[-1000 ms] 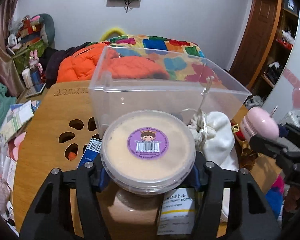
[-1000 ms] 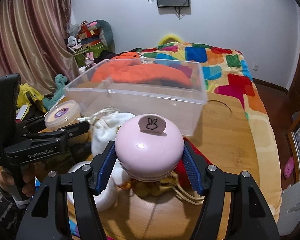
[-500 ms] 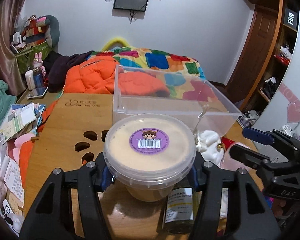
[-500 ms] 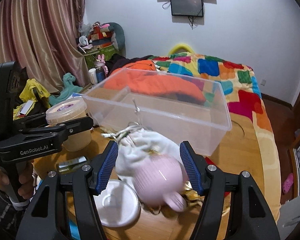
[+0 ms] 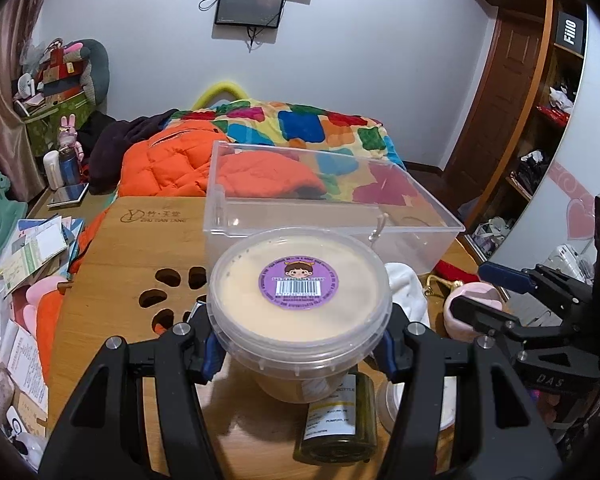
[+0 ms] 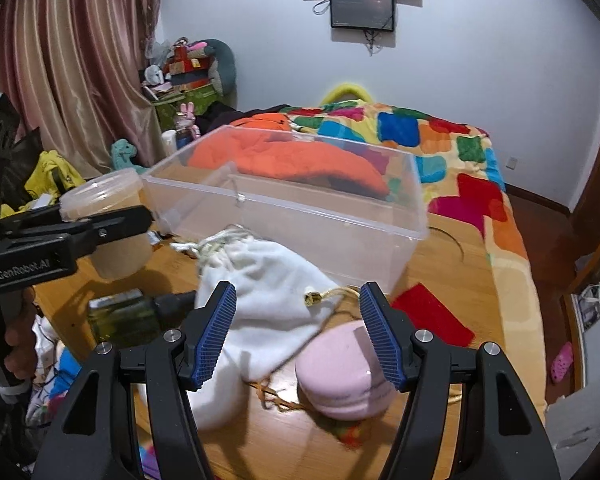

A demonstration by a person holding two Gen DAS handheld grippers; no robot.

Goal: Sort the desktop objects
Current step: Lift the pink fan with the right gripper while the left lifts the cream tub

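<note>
The cream tub (image 5: 300,312), lid stickered purple, sits in the lower middle of the left wrist view, clamped by our left gripper (image 5: 300,354), whose blue pads press its sides under the rim, above the bench (image 5: 112,264). The clear bin (image 5: 324,216) lies just behind it, at centre. We grip only below the lid's lip, so if the smooth wall slides in the pads, the tub could tip onto the green bottle (image 5: 338,424) beneath.

In the right wrist view our right gripper (image 6: 298,334) stands open with nothing between its pads; the pink case (image 6: 342,372) lies on the bench at lower centre, touching the white pouch (image 6: 268,292). The tub (image 6: 108,220) hangs at centre left, beside the bin's (image 6: 284,216) near corner. Swinging it in low could knock that wall and shove the bin.
</note>
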